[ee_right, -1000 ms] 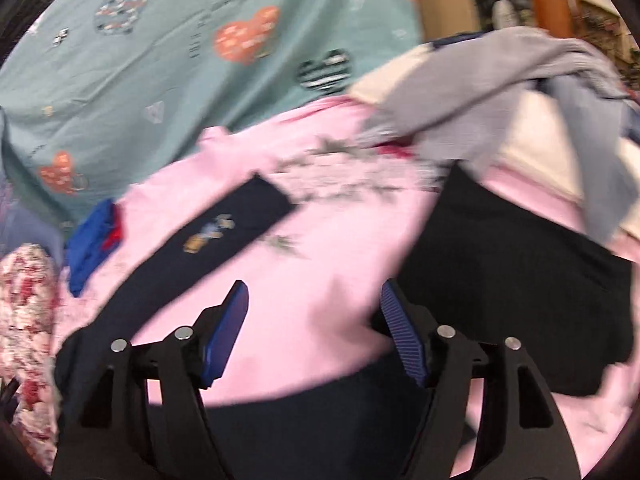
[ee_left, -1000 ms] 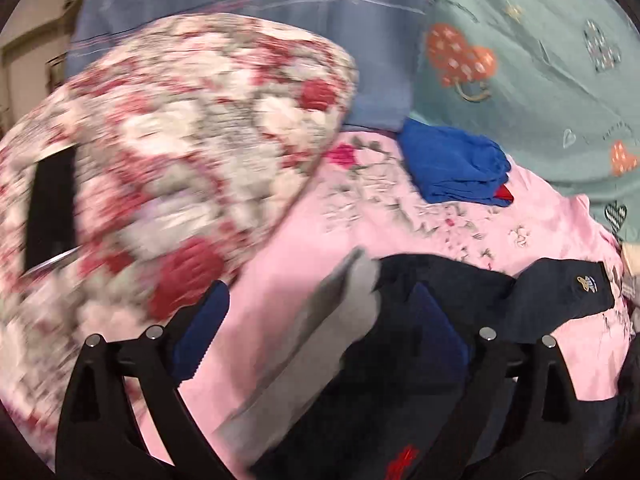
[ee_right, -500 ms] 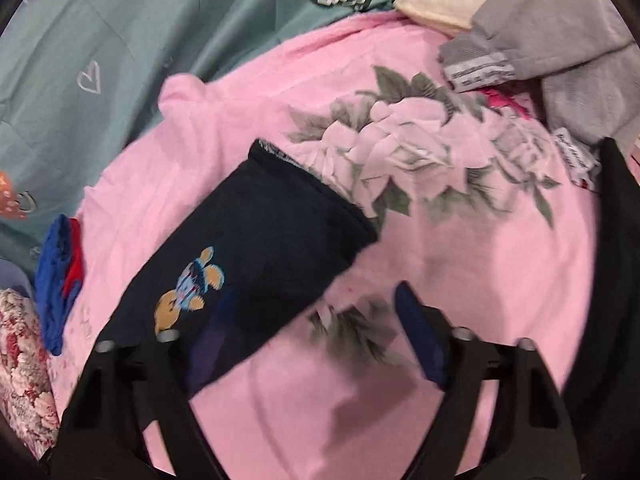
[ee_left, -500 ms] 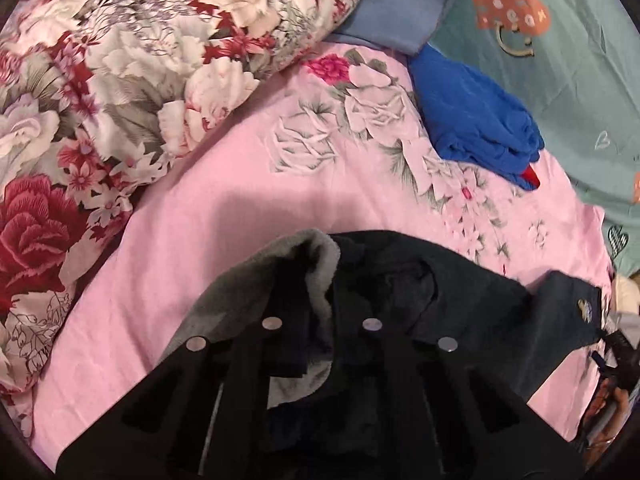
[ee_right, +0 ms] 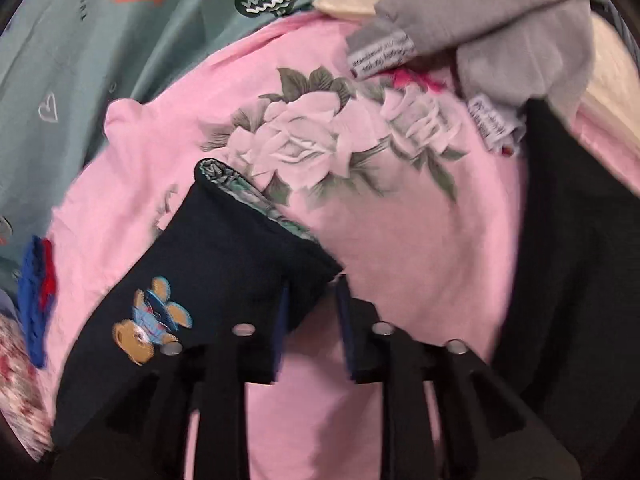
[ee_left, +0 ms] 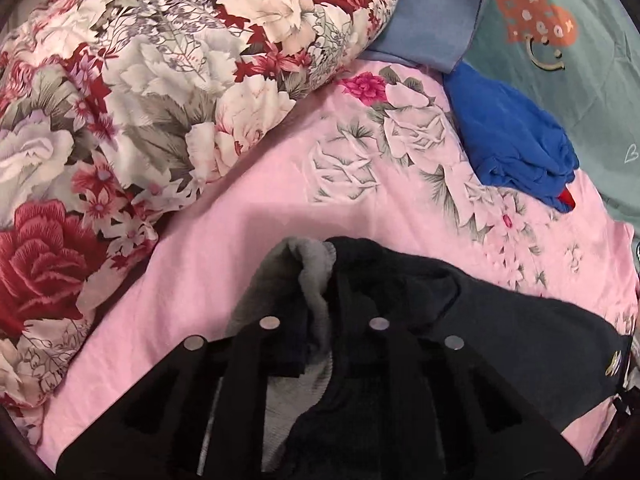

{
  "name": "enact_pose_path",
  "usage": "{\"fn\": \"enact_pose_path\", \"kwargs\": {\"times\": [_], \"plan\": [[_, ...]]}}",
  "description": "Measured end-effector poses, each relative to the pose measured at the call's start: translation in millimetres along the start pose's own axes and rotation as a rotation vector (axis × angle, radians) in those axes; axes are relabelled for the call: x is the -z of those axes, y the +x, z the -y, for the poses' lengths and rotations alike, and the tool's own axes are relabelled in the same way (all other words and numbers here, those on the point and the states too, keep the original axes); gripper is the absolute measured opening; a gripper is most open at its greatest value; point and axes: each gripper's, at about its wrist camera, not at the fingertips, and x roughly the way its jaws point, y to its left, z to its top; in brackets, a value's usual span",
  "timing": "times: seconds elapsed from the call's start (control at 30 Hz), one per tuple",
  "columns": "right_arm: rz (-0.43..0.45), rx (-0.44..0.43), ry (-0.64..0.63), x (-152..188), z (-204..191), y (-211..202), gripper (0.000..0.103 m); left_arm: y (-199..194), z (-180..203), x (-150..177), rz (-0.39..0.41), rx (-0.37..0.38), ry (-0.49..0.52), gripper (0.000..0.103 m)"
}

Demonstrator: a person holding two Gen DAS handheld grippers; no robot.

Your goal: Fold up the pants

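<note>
Two hand-held grippers on the pants (ee_left: pixel 500 332), which lie across the pink bed sheet (ee_left: pixel 248 248). Left hand-held gripper (ee_left: pixel 320 344) closed, pinching the waistband with grey lining showing. Right hand-held gripper (ee_right: pixel 310 312) narrowed around the leg cuff (ee_right: pixel 256 224), looks clamped. Holding both ends probably sets up a lengthwise fold. No containers visible.

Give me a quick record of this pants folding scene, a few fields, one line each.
garment: dark navy pants with grey fleece lining and a bear patch
surface: pink floral bedsheet
left tongs: shut on the waistband end
right tongs: closing around the leg cuff corner, grip unclear through blur
nearby: floral pillow, blue cloth, grey garments, teal heart-print cover
fold: not made yet
</note>
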Motion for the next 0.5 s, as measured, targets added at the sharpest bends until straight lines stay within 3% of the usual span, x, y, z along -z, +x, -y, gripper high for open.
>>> {"fn": "enact_pose_path", "kwargs": {"times": [0.03, 0.07, 0.1, 0.13, 0.2, 0.33, 0.43, 0.5], "plan": [[0.038, 0.088, -0.028, -0.2, -3.4, -12.4, 0.058, -5.1, -1.5, -2.1, -0.011, 0.02, -0.009, 0.034], [0.103, 0.116, -0.043, 0.0, -7.2, -27.4, 0.059, -9.9, -4.0, -3.6, -0.016, 0.031, -0.026, 0.048], [0.156, 0.119, -0.059, -1.7, -11.5, -38.9, 0.059, -17.0, -8.3, -5.8, -0.005, 0.041, -0.051, 0.073], [0.219, 0.111, -0.093, -1.6, -22.1, -54.7, 0.062, -23.2, -12.8, -7.0, 0.01, 0.038, -0.072, 0.079], [0.247, 0.036, -0.17, -1.7, -52.1, -67.7, 0.062, -32.8, -20.8, -8.9, 0.032, 0.035, -0.097, 0.079], [0.013, -0.351, -0.421, 32.8, -148.0, -60.6, 0.058, -34.7, -28.1, -7.1, -0.008, 0.014, -0.094, 0.08], [-0.155, -0.507, -0.597, 86.6, -225.0, -49.0, 0.018, -31.1, -19.7, -0.5, -0.033, 0.026, -0.068, 0.08], [-0.228, -0.548, -0.707, 121.4, -270.1, -39.6, 0.014, -26.2, -6.2, 3.3, -0.018, -0.028, -0.001, 0.08]]}}
